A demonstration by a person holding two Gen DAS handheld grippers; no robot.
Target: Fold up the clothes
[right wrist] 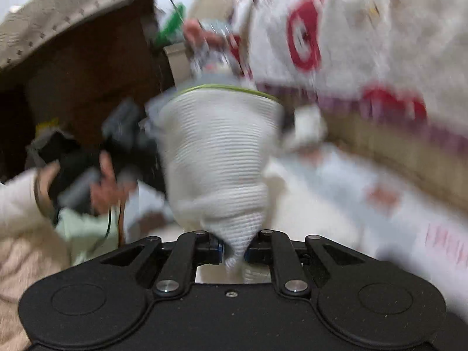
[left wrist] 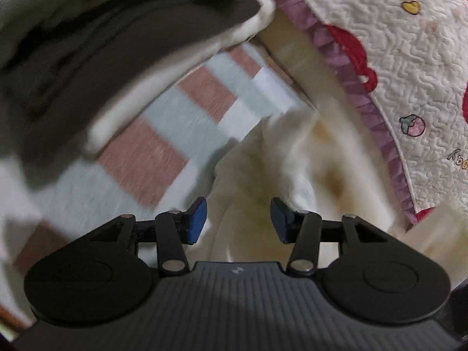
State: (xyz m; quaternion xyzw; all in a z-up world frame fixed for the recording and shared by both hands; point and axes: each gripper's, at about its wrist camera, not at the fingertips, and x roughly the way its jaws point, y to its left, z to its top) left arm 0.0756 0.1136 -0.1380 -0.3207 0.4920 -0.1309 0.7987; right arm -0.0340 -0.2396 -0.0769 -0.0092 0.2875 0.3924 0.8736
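My right gripper is shut on a white ribbed knit garment with a green-yellow trim; the cloth hangs bunched from the jaws, blurred by motion. My left gripper is open and empty, its blue pads apart, above cream fluffy fabric lying on a checked pink, pale blue and white mat. In the right wrist view the person's left hand holding the other gripper shows at the left.
A quilted cream bedspread with red shapes and a purple frill hangs at the right. A dark grey and cream cloth fills the upper left. A brown cabinet under a beige cover stands at left.
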